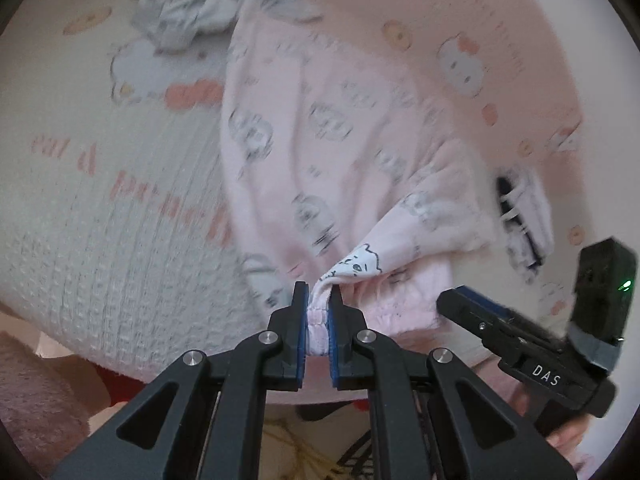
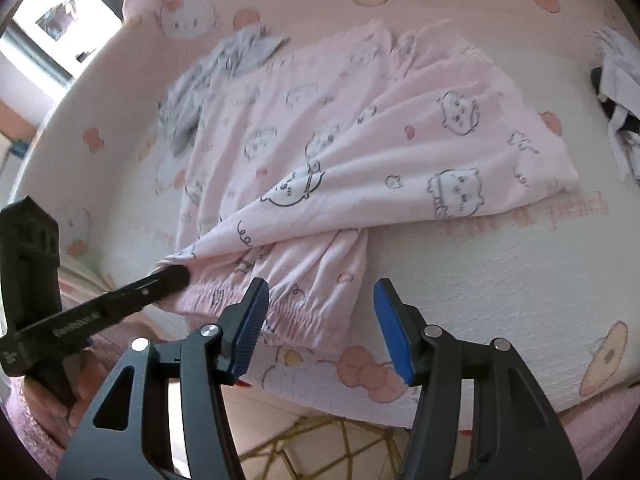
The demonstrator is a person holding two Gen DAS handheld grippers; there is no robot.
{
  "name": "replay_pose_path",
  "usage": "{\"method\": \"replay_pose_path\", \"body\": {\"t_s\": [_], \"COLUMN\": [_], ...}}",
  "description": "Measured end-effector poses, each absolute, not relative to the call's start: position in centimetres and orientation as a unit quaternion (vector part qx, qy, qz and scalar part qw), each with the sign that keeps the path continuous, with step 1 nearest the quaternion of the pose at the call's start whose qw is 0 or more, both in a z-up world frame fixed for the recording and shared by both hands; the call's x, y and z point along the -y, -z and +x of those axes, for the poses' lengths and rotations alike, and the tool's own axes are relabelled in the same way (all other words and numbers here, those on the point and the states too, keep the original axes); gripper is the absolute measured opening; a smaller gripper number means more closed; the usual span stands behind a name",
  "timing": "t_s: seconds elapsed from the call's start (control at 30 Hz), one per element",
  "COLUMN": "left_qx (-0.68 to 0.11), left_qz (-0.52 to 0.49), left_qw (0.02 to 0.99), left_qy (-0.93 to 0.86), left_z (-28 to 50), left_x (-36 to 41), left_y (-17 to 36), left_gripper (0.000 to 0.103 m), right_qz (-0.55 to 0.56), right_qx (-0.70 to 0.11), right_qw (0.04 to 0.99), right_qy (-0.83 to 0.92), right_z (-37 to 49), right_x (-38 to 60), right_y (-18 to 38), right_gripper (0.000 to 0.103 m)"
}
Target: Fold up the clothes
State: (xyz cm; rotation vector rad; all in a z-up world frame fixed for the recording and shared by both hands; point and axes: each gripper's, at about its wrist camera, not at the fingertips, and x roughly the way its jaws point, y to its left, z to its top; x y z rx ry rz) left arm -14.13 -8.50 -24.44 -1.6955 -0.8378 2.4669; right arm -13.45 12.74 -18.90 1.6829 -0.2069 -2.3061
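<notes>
A pair of pink pyjama trousers (image 1: 320, 140) with a cartoon print lies spread on the bed, also in the right wrist view (image 2: 360, 152). My left gripper (image 1: 318, 300) is shut on its elastic waistband (image 1: 318, 320) at the near edge; it shows in the right wrist view (image 2: 176, 274) pinching the waistband's left corner. My right gripper (image 2: 320, 296) is open and empty, just above the waistband's right part (image 2: 304, 316). It shows in the left wrist view (image 1: 460, 300) beside the cloth on the right.
The bed has a pink and white cat-print cover (image 2: 500, 280). A grey crumpled garment (image 1: 200, 4) lies at the far end, also seen in the right wrist view (image 2: 208, 88). A white and dark garment (image 1: 524, 220) lies at the right. The bed's near edge and floor (image 2: 320, 440) are below.
</notes>
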Motion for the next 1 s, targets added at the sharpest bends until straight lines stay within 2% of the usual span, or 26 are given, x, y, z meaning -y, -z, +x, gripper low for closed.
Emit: {"method": "replay_pose_path", "body": {"t_s": [0.07,0.1,0.13,0.3,0.43,0.5,0.6,0.67,0.7,0.8,0.9,1.0], "left_qx": [0.261,0.262,0.262,0.260,0.260,0.277,0.302,0.311,0.315,0.329,0.280,0.265], "left_qz": [-0.556,-0.555,-0.554,-0.542,-0.562,-0.588,-0.584,-0.580,-0.578,-0.572,-0.579,-0.590], "left_qw": [0.010,0.009,0.009,0.011,0.000,-0.010,-0.004,-0.003,-0.003,-0.002,-0.009,-0.011], "left_qy": [-0.789,-0.789,-0.790,-0.799,-0.785,-0.760,-0.753,-0.753,-0.752,-0.752,-0.766,-0.762], "left_z": [-14.0,-13.8,-13.7,-13.2,-13.3,-13.4,-13.3,-13.2,-13.1,-13.0,-13.2,-13.3], "left_x": [8.3,8.3,8.2,7.6,7.6,7.9,8.7,9.1,9.3,9.9,9.0,8.7], "left_y": [25.3,25.2,25.1,23.1,24.6,26.7,26.9,27.0,27.0,27.2,27.1,26.8], "left_gripper": [0.009,0.009,0.009,0.009,0.009,0.013,0.017,0.028,0.029,0.029,0.027,0.031], "right_qz": [0.600,0.604,0.607,0.597,0.589,0.585,0.582,0.590,0.593,0.594,0.585,0.591], "right_qx": [0.032,0.032,0.047,0.043,0.034,0.027,0.022,0.068,0.092,0.097,0.042,0.028], "right_qw": [0.109,0.103,0.100,0.109,0.117,0.118,0.113,0.119,0.122,0.128,0.122,0.108], "right_qy": [0.792,0.789,0.787,0.793,0.799,0.802,0.805,0.796,0.790,0.789,0.801,0.799], "right_z": [-13.4,-13.4,-13.4,-13.3,-13.2,-13.1,-12.7,-13.1,-13.3,-13.7,-13.1,-12.6], "right_x": [-12.4,-12.6,-13.1,-12.8,-12.4,-12.2,-12.5,-13.5,-13.9,-13.7,-12.8,-13.5], "right_y": [20.2,20.7,21.0,21.3,21.5,21.5,21.0,21.2,21.3,21.7,21.7,21.8], "right_gripper": [0.056,0.064,0.067,0.066,0.064,0.064,0.064,0.064,0.066,0.067,0.065,0.072]}}
